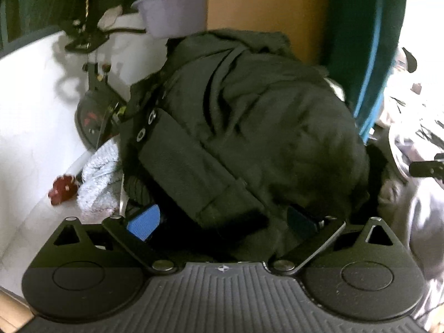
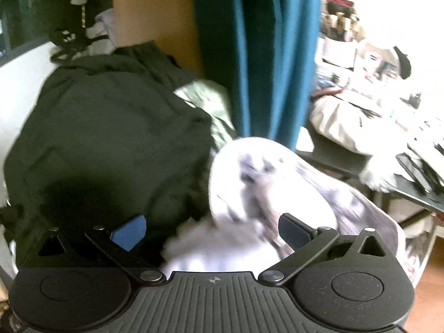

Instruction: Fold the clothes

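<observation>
A dark green jacket point(image 1: 249, 116) with metal snaps lies heaped on a white surface point(image 1: 30, 127). My left gripper point(image 1: 222, 220) is open wide right at its near edge. The dark cloth sags between the two blue-padded fingers point(image 1: 144, 222), and they do not pinch it. In the right wrist view the same jacket point(image 2: 105, 138) fills the left side. Beside it is a blurred white and lilac patterned garment point(image 2: 263, 188). My right gripper point(image 2: 212, 231) is open, with that pale garment bunched between and ahead of its fingers.
A grey towel point(image 1: 97, 177) and a small red object point(image 1: 62, 190) lie left of the jacket. Behind it are a lilac bowl point(image 1: 172, 11) and a black stand point(image 1: 94, 116). A teal curtain point(image 2: 255, 55) hangs at the back. A cluttered desk point(image 2: 388, 127) is at the right.
</observation>
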Demonstrator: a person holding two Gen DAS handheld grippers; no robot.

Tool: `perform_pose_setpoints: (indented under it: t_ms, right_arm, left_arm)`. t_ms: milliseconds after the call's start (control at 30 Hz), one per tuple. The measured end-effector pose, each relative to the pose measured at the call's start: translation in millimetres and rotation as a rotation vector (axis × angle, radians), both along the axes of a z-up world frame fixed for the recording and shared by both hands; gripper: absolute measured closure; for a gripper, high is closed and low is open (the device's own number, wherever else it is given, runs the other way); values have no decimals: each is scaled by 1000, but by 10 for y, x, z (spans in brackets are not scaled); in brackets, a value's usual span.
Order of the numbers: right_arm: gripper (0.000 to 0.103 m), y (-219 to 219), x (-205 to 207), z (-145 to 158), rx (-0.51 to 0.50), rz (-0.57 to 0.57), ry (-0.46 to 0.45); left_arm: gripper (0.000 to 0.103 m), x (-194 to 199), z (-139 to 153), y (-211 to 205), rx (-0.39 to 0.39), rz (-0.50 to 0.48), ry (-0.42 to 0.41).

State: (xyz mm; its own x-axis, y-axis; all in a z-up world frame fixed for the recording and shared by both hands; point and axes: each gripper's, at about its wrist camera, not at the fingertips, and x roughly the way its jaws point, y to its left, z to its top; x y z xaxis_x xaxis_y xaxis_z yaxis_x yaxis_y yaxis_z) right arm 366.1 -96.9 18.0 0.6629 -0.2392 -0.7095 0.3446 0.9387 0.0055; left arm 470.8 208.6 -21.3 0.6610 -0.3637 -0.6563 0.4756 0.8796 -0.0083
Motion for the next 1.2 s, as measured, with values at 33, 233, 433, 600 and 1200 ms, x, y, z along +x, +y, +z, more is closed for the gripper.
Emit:
perform_pose_setpoints:
  t_ms: [33,233,433,600,1200]
  right_arm:
    - [1,-10,-45,-48,1,-10,10]
    - [1,-1,-232,-220,-21,-26,29]
    - [1,-8,-311,-238,-14,-24,9]
    - [1,1,-326,-255,-22,-17,12]
    - [1,18,-169,-341,-43,-33,67]
  left_arm:
    - [3,-48,1,-14,16,-16,-17]
    - [3,-183,-26,-306,128,-129,-122]
    - [8,-121,-89,-766,225,-197,-193]
    - [13,-6,-127,-952,259,-154,-192]
    - [77,25,17,-961,179,-181,-105]
